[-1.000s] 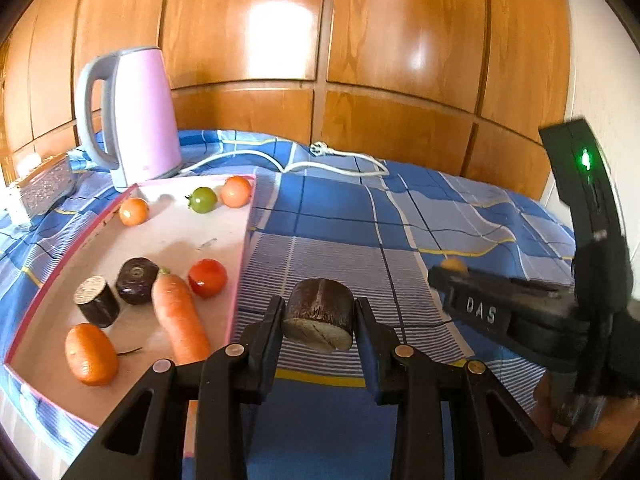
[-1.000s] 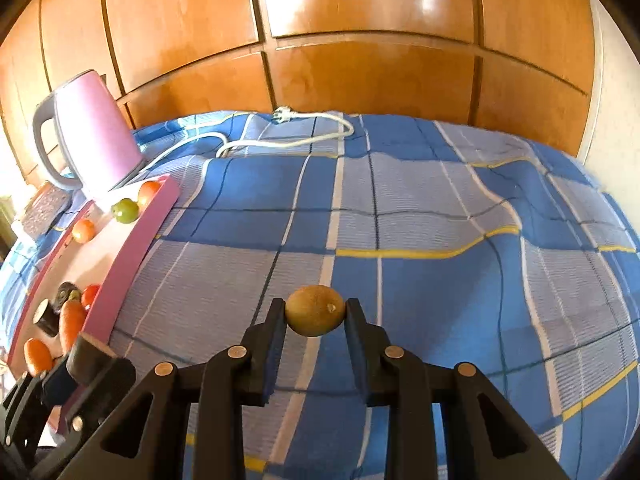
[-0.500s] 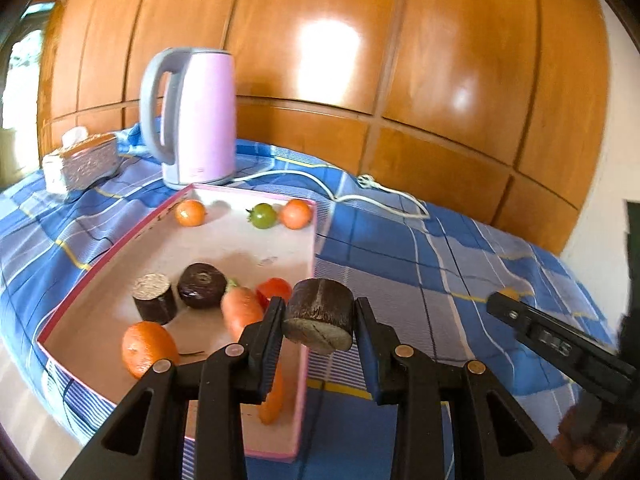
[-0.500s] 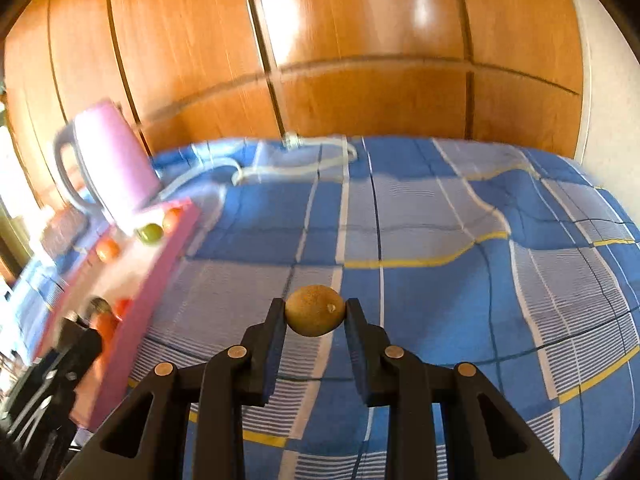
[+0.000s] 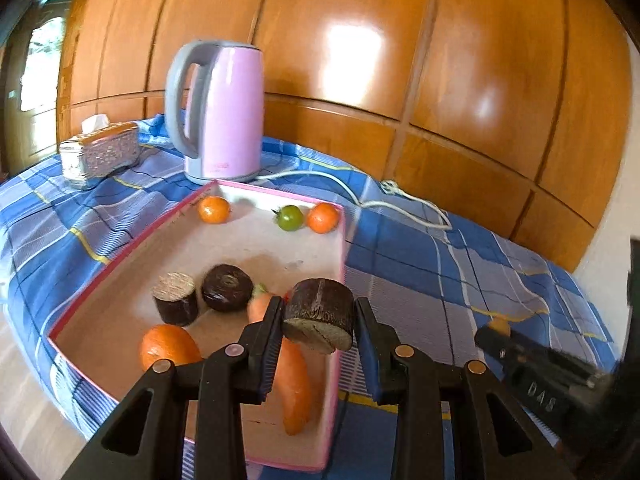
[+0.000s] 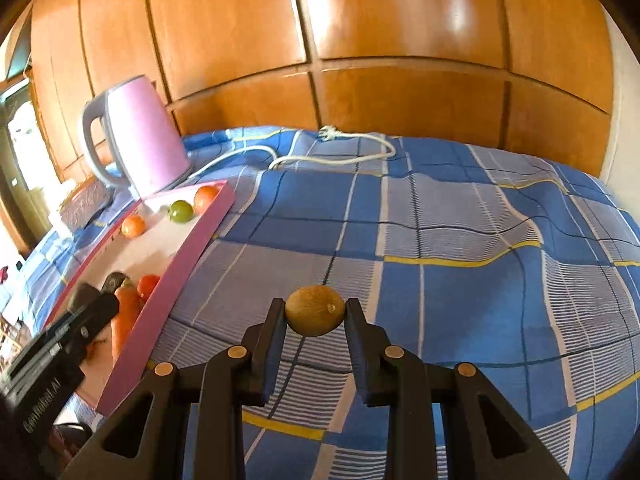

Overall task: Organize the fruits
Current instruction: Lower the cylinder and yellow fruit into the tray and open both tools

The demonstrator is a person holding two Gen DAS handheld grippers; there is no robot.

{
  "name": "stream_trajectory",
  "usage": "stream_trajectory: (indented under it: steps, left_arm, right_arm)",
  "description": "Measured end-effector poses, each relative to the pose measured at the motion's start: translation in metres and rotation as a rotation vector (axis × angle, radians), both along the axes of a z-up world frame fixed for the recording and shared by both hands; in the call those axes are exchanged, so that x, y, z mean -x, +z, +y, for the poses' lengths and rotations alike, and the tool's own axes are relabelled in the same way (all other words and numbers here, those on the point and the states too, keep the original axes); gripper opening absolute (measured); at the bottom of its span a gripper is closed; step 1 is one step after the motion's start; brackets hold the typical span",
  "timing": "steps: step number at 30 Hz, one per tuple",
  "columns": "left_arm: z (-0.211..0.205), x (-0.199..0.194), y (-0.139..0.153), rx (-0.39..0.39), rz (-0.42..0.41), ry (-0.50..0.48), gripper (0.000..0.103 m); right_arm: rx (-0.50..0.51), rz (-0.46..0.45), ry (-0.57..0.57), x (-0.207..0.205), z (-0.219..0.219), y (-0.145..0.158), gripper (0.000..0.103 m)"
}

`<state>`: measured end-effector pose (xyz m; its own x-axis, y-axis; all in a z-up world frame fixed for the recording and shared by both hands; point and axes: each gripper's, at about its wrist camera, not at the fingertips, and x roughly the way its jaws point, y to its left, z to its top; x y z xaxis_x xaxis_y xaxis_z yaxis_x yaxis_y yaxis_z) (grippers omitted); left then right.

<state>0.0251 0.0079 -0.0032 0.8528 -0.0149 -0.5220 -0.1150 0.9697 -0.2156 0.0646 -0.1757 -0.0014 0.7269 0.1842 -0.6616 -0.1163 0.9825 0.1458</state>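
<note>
Blue plaid cloth [image 6: 460, 240] covers the bench, rumpled in places. Wooden panel wall [image 5: 440, 80] behind.

Pink-rimmed tray [image 5: 342, 240] lies on the cloth's left part, pale floor inside. Pink electric kettle [image 5: 224, 112] stands upright just behind its far edge; white cord [image 6: 340, 156] trails across the cloth. Silver tissue box [image 5: 100, 154] left of the kettle.

In the tray: carrot [image 5: 296, 384] along the near right wall; large orange [image 5: 168, 346] near the front; two dark cut chunks [image 5: 176, 298] and [image 5: 227, 287] side by side mid-tray; red tomato [image 6: 149, 285] beside the carrot's top; at the far end two small oranges [image 5: 214, 209], [image 5: 323, 218] and a green tomato [image 5: 290, 217].

Left gripper [image 5: 318, 326]: fingers closed onto a dark cylindrical chunk [image 5: 319, 318], held above the tray's near right side.

Right gripper [image 6: 315, 316]: fingers clamped on a kiwi [image 6: 315, 315], above bare cloth right of the tray.
</note>
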Motion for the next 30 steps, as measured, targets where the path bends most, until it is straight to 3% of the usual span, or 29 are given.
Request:
stream_trajectory:
  steps: [9,15,30]
  left_arm:
    - [0.025,-0.004,0.005,0.024,0.01,0.094,0.035]
    - [0.041,-0.017,-0.009,0.087,0.085,0.143,0.035]
    - [0.033,-0.03,-0.022,0.08,0.143,0.136,0.035]
  right_arm:
    - [0.007,-0.006,0.03,0.002,0.007,0.0,0.03]
    - [0.011,-0.011,0.046,0.001,0.012,0.0,0.03]
    - [-0.003,-0.027,0.15,-0.004,0.034,-0.003,0.03]
